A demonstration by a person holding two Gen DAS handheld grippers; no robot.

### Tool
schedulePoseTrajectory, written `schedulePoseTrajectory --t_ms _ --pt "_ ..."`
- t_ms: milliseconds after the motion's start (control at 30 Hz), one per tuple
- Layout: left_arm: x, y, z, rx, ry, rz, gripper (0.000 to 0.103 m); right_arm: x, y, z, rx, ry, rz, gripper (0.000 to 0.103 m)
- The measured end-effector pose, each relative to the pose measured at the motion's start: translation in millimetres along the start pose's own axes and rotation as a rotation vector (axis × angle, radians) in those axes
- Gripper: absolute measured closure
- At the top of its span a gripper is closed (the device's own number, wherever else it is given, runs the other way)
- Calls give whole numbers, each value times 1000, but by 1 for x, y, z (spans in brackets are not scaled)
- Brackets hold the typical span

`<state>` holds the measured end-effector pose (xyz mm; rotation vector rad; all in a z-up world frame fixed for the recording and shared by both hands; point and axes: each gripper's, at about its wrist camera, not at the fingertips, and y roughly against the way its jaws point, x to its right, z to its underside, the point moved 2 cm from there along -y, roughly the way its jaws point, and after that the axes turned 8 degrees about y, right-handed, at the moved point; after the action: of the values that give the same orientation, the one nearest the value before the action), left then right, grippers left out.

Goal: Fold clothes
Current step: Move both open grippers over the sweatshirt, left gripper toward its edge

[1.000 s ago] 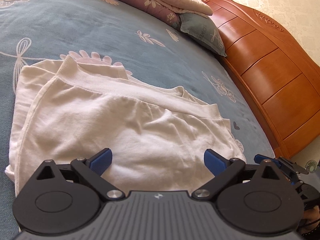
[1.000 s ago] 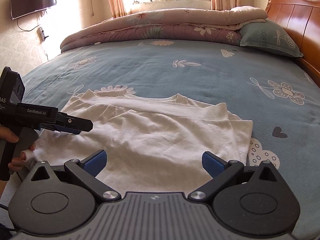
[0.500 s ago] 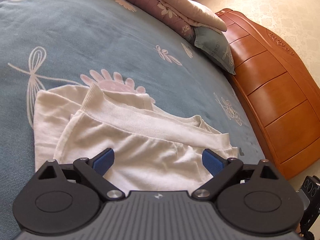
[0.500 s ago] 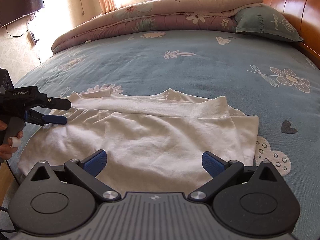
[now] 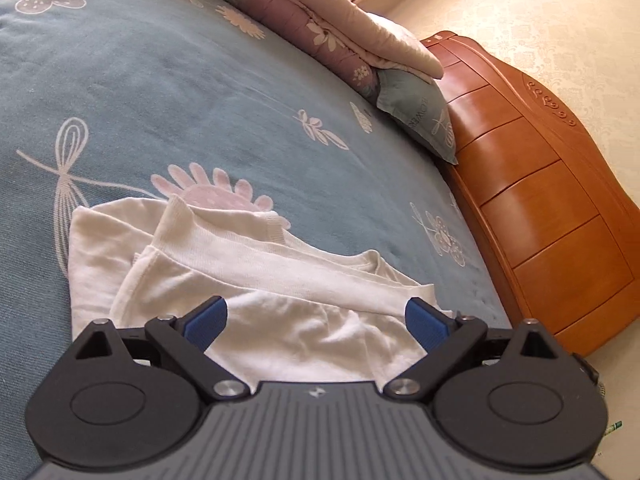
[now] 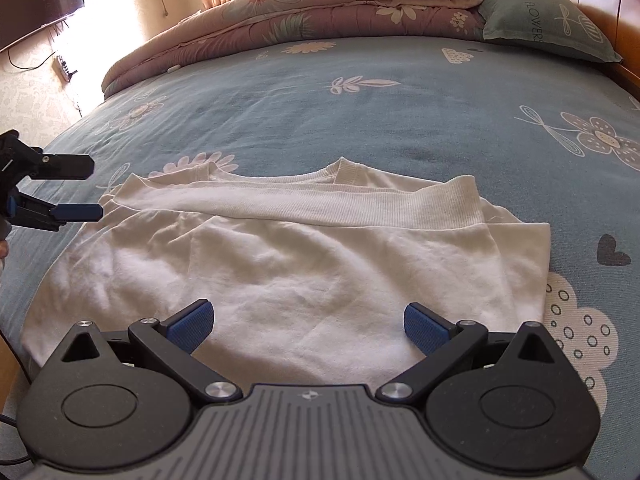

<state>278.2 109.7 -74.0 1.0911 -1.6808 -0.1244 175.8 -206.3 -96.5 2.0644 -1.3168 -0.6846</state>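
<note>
White sweatshirt (image 6: 304, 264), folded, lying flat on the blue floral bed (image 6: 400, 120) near its edge. Left tool (image 5: 316, 318) and right tool (image 6: 306, 322) both spread wide above the fabric, gripping nothing. Folded quilt (image 6: 320, 12) and pillow (image 6: 548, 24) beyond.

We are swinging the left gripper (image 6: 94, 190) away from the white garment (image 6: 304, 256): it is now sitting at the cloth's far left corner, lifted off it, with both jaws apart. We are bringing the right gripper (image 6: 306, 322) lower and closer over the fabric, so the ribbed band (image 6: 360, 204) is filling more of its view.
</note>
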Motion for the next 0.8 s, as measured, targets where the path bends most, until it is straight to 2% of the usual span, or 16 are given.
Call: schedulePoseTrajectory --t_ms 67,133,200,367,667,800 --pt "2 0 13 -29 -9 5 7 0 -1 2 3 3 -2 0" --pt "-9 -11 25 -71 19 -44 8 -1 -3 2 1 7 0 0" --pt "-13 -7 28 -53 40 -18 7 -1 -4 2 -3 14 2 0" --pt "-7 7 18 -42 30 -24 7 0 -3 5 5 21 -4 0" --pt "-2 8 34 -89 -31 -102 7 -6 -4 6 -2 45 21 0" --pt "6 13 39 -87 -78 -139 7 -7 6 2 1 9 -13 0"
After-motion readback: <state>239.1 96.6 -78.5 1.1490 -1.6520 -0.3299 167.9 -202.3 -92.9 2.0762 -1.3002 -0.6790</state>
